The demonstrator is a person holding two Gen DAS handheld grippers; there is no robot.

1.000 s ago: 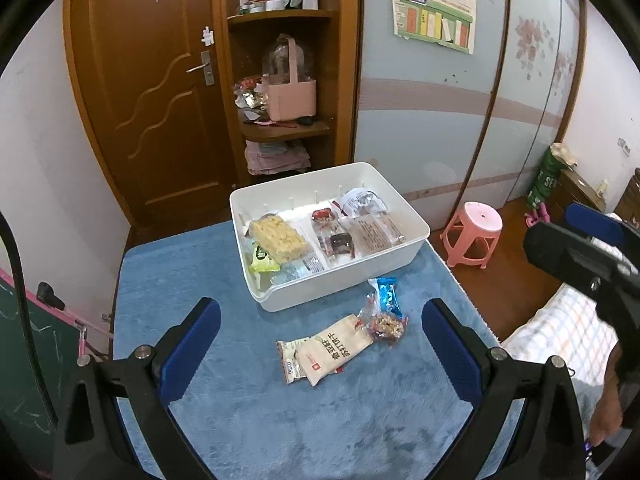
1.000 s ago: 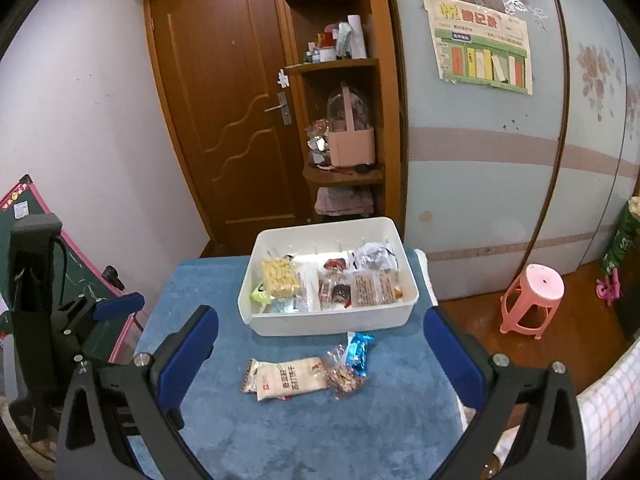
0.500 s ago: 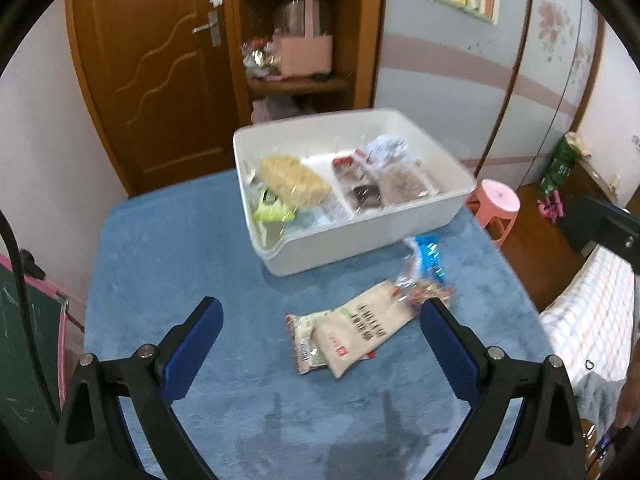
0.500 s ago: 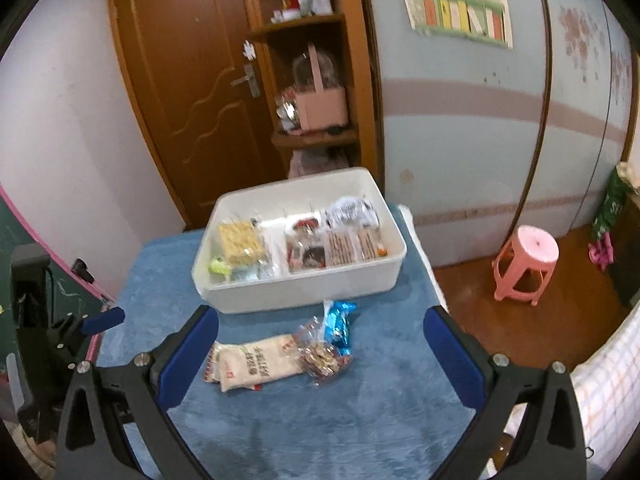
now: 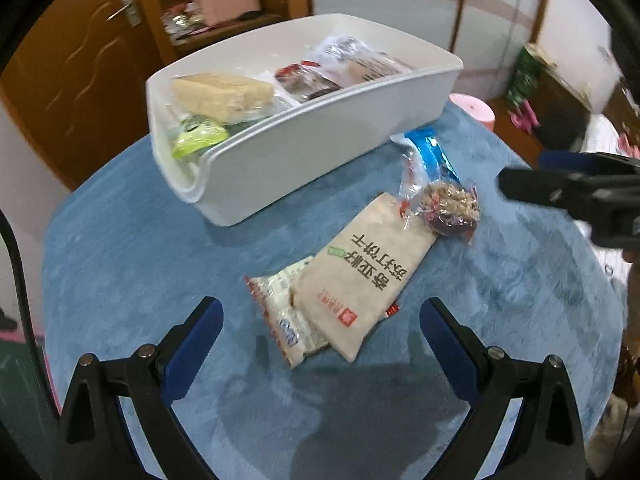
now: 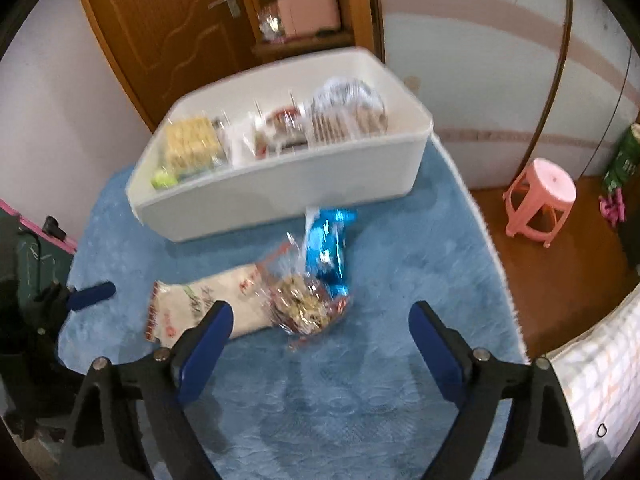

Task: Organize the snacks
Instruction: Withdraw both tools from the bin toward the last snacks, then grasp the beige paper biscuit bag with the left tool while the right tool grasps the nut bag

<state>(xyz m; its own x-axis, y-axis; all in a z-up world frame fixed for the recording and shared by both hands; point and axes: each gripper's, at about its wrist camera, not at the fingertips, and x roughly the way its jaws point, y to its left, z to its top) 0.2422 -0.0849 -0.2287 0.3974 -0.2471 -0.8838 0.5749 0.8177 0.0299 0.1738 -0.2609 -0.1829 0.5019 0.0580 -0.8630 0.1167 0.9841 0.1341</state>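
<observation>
left tongs [image 5: 320, 332] spread wide over beige cracker pack [image 5: 366, 276], right tongs [image 6: 320, 328] gaping too, nothing gripped, white bin [image 5: 312, 148] behind on blue worktop [image 5: 128, 264]

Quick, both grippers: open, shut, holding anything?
Left gripper: open, empty, above the beige packet.
Right gripper: open, empty, near the clear nut packet.

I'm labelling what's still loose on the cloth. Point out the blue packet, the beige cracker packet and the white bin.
blue packet [image 6: 326, 250], right wrist view, middle of wrapper.
beige cracker packet [image 5: 362, 280], left wrist view, printed face.
white bin [image 5: 320, 148], left wrist view, near wall.
</observation>
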